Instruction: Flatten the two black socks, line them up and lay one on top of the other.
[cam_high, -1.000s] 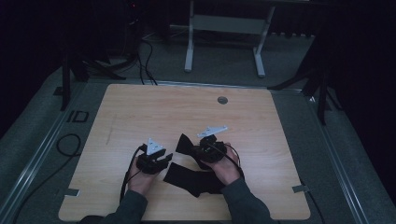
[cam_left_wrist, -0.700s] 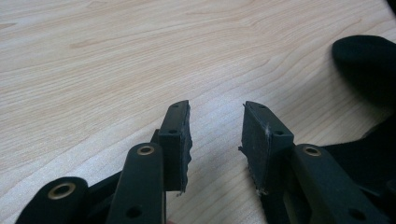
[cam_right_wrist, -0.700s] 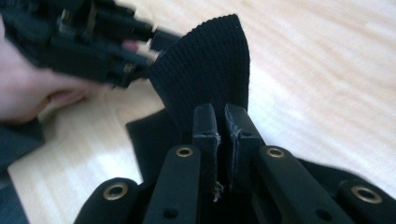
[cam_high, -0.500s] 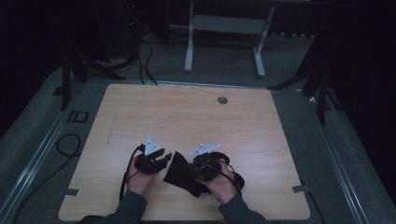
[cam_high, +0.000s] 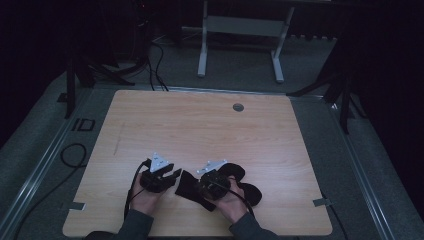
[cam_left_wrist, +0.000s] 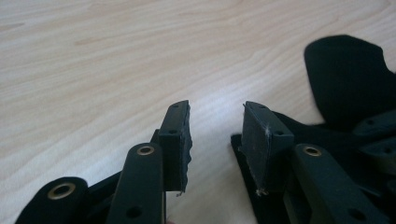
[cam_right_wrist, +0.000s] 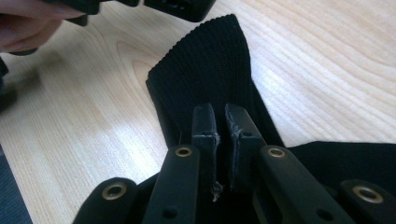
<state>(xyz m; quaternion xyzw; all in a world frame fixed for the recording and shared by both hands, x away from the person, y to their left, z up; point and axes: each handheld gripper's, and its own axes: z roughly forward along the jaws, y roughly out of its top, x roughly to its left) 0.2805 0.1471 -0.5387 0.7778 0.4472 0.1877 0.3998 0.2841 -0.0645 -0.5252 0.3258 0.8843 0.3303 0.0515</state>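
High view: the left gripper (cam_high: 172, 176) sits low on the pale wooden surface (cam_high: 200, 125), near its front edge and left of centre, held in the person's left hand (cam_high: 145, 197), with a grey three-cornered plate on top and a black cable looping back toward the sleeve. Its fingers (cam_left_wrist: 175, 140) stand apart with bare wood showing between them, holding nothing; in the left gripper view the right-hand finger rests just over the edge of the black ribbed knitted sock (cam_high: 187, 187), while the left-hand finger is over open wood.

The sock lies flat on the surface between the two grippers, its cuff end pointing toward the left gripper, just beside that gripper's tips. In the right gripper view the sock (cam_right_wrist: 210, 79) runs away from the camera, its ribbed cuff edge lying square on the wood, with the left hand and the dark body of the left gripper at the top left corner.

The right gripper (cam_high: 202, 185) is close beside the left one, held in the person's right hand (cam_high: 227, 202). Its fingers (cam_right_wrist: 205, 126) are nearly closed, with only a thin slit between them, and they press down on the sock; whether cloth is pinched between them I cannot tell.

To the right of that hand, more black fabric (cam_high: 245, 187) lies in rounded folds on the surface, touching the hand.
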